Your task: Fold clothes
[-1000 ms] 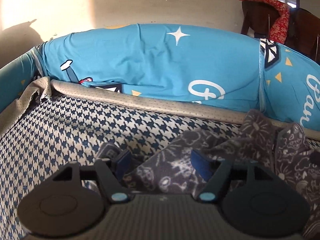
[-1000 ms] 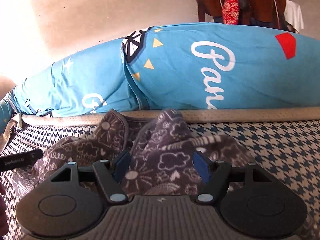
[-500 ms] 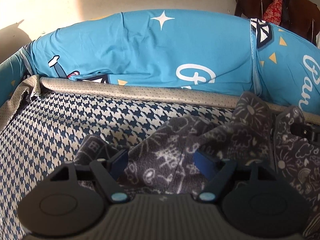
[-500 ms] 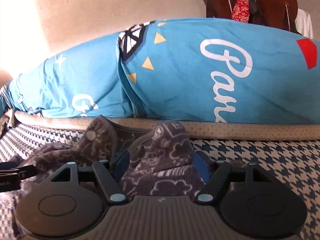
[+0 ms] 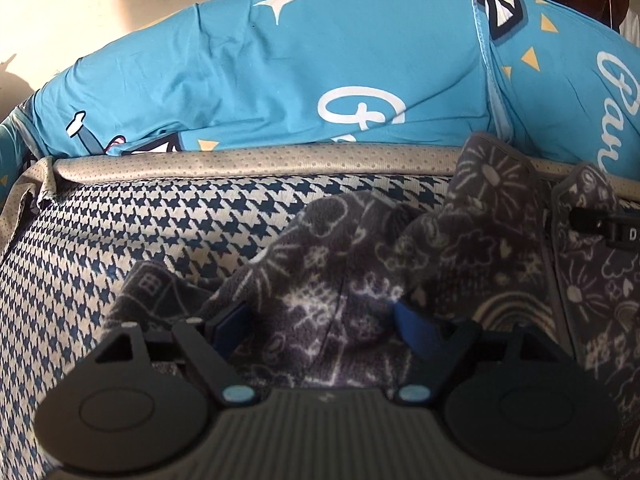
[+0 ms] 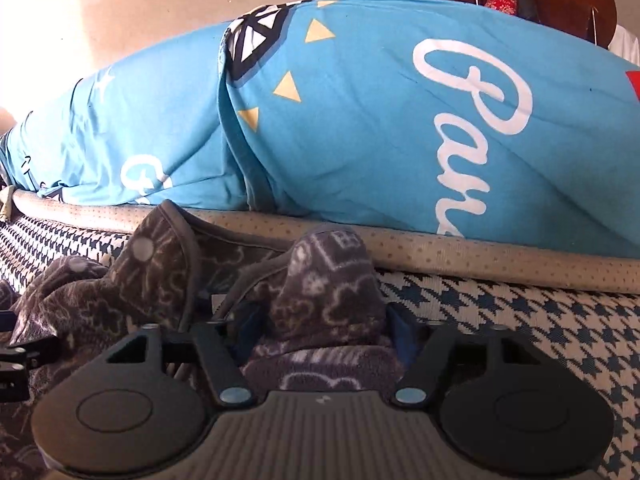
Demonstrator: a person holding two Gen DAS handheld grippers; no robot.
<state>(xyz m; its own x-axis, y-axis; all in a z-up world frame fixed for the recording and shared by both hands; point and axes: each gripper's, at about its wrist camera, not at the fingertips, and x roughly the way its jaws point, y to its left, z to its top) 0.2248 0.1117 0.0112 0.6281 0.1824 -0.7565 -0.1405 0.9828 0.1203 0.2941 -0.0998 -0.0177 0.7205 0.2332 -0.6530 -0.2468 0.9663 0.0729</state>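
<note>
My tools (image 5: 320,324) (image 6: 316,326): matt black plastic. Garment (image 5: 360,272): fuzzy grey fleece. Bed cover (image 5: 120,248): woven houndstooth cloth. Far pillows (image 5: 280,80): smooth blue cotton.

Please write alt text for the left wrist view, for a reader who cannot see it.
The left gripper has its jaws apart around a bunched grey patterned fleece garment on a houndstooth bedcover. Blue printed pillows lie behind.
</note>
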